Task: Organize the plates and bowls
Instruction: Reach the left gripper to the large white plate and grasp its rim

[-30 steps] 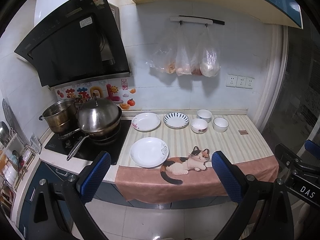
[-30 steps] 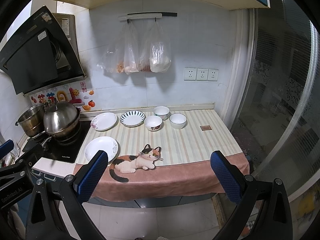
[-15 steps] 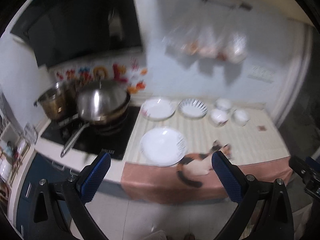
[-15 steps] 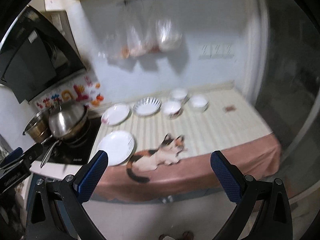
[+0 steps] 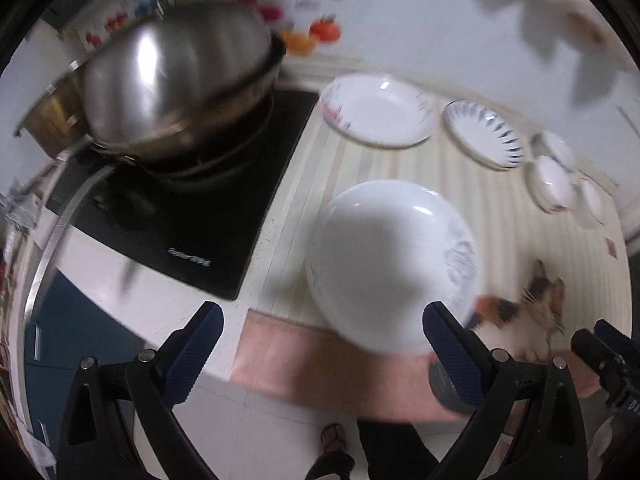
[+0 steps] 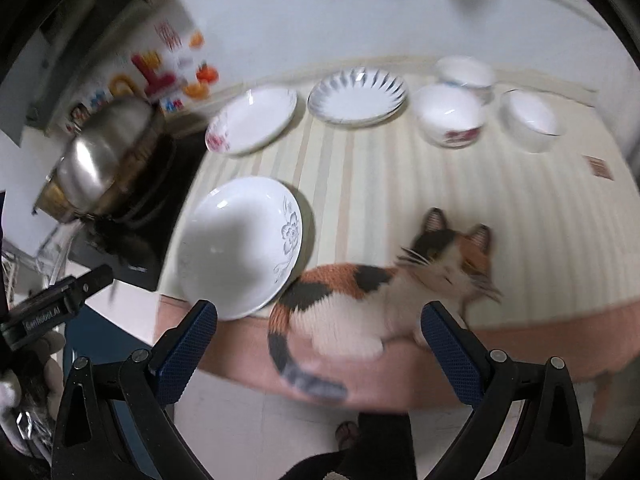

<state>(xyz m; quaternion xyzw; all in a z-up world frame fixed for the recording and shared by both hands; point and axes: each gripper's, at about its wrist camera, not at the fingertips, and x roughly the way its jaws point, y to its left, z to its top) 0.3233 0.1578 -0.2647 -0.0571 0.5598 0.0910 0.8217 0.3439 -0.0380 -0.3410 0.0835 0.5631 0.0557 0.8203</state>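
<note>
Beside the left gripper (image 5: 322, 354), jaws apart, "enRobot.AI" marks its body (image 6: 44, 316).

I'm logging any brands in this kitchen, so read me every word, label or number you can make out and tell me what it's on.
"enRobot.AI", partly cut off: on the left gripper body, seen from the right wrist.
"DA", cut off: on the right gripper body.
Cooktop logo: blurred, unreadable.
Wall stickers: blurred, unreadable.
</note>
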